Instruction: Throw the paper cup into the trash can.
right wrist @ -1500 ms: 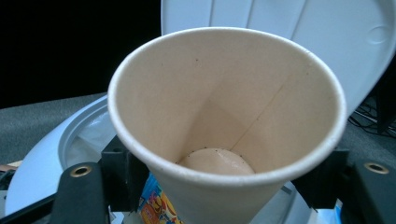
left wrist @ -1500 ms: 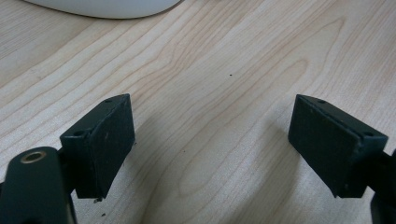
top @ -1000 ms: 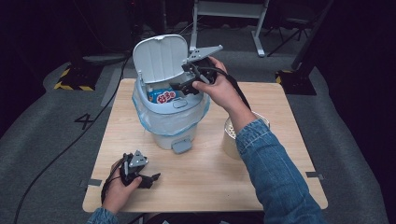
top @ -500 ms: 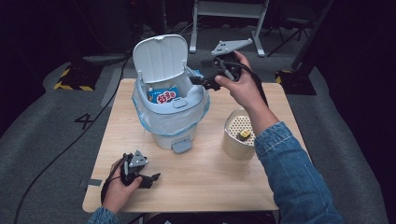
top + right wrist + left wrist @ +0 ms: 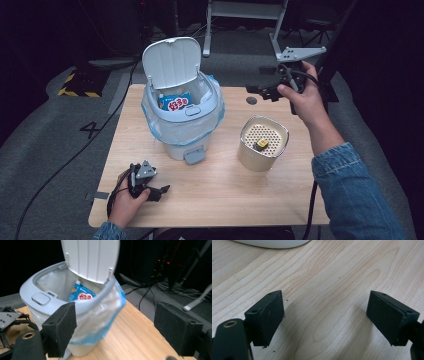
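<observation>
Snack packet is lying inside the lidded bin, disposal apparently done. Right gripper is hovering empty, jaws having just been opening; left gripper is resting spread on the table. Lid is standing open.

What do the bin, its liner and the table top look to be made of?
Bin: likely matte moulded plastic, with smooth pale grey walls and a hinged lid. Liner: thin translucent bluish plastic film, crinkled over the rim. Table top: light wood or wood-look laminate, with visible grain.
</observation>
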Tool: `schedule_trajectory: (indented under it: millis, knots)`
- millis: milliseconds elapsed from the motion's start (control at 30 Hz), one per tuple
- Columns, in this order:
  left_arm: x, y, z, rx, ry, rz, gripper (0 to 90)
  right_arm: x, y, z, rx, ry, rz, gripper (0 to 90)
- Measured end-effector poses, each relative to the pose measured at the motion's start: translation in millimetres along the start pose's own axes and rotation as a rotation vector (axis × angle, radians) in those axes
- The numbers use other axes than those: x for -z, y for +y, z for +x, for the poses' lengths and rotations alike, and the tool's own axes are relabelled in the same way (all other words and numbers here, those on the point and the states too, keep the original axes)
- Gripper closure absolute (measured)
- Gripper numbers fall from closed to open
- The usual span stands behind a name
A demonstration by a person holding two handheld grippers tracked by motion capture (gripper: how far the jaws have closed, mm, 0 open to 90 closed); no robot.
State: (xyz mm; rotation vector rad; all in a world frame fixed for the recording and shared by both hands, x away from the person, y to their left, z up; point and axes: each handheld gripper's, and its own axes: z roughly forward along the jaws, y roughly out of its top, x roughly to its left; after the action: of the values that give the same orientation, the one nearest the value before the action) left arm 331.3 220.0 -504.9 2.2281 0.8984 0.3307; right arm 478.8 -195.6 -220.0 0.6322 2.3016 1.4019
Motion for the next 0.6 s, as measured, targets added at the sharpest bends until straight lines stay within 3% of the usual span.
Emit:
schedule_trajectory:
  millis: [233,400,600]
  knots:
    - [0.2,0.0,1.2,-0.006,-0.004,0.003,14.8,33.2,-20.1,-11.4,-0.006,-0.040,0.019,19.7]
    - [0.3,0.0,1.6,-0.008,-0.005,0.004,14.7,54.9,-35.5,-14.9,0.029,-0.033,0.084,21.6]
    - [0.3,0.0,1.7,-0.009,-0.005,0.003,14.8,80.0,-62.4,-15.3,-0.005,-0.059,0.101,20.6]
